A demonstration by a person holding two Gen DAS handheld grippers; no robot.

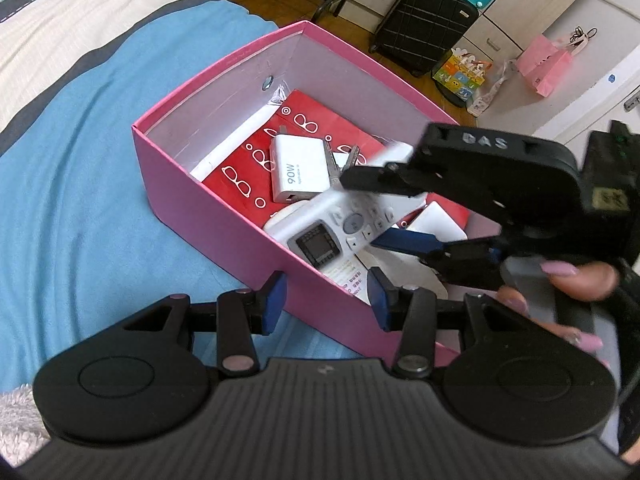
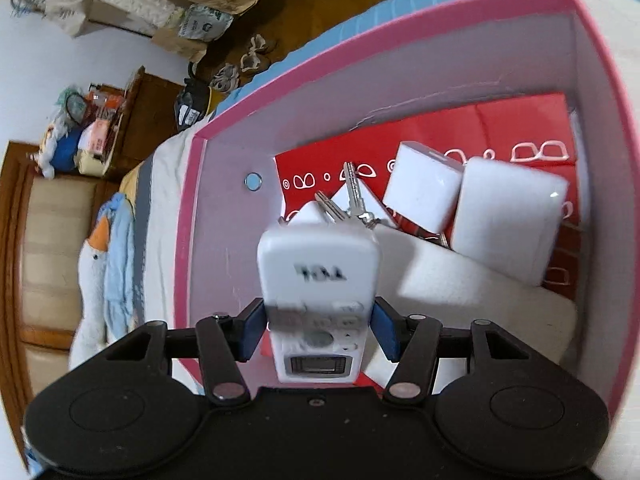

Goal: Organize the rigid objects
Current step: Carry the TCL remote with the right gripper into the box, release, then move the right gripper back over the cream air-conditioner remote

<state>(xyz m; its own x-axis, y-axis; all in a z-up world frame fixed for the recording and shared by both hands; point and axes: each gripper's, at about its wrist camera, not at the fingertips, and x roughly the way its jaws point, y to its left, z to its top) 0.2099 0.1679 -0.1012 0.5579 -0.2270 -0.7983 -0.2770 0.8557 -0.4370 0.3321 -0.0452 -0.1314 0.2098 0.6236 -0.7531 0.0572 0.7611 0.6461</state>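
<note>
Left gripper (image 1: pixel 325 302), seen from its own camera: we record its blue pads clamped on the near wall of the pink box (image 1: pixel 224 216), one pad outside and one inside, the box resting on a blue blanket (image 1: pixel 80 160). Contents we list from this view: a red paper bag (image 1: pixel 236 178) printed with white spectacles, a white charger (image 1: pixel 290 168) lying on it, a bunch of keys (image 1: pixel 340 160) just beside the charger, and a white remote control (image 1: pixel 340 224) held over them by the right gripper (image 1: pixel 360 212), whose fingers grip its sides; a hand (image 1: pixel 560 292) holds that tool. Beyond the bed we note a black suitcase (image 1: pixel 424 16) on the floor. From the right wrist camera we log the right gripper (image 2: pixel 318 332) grasping the remote control (image 2: pixel 318 280) at its keypad end, the body pointing into the pink box (image 2: pixel 400 32). Below it lie the keys (image 2: pixel 352 200), two white blocks (image 2: pixel 508 216) side by side, and the red paper bag (image 2: pixel 480 124). Outside the box, a stuffed goose (image 2: pixel 94 280) lies on the bed.
</note>
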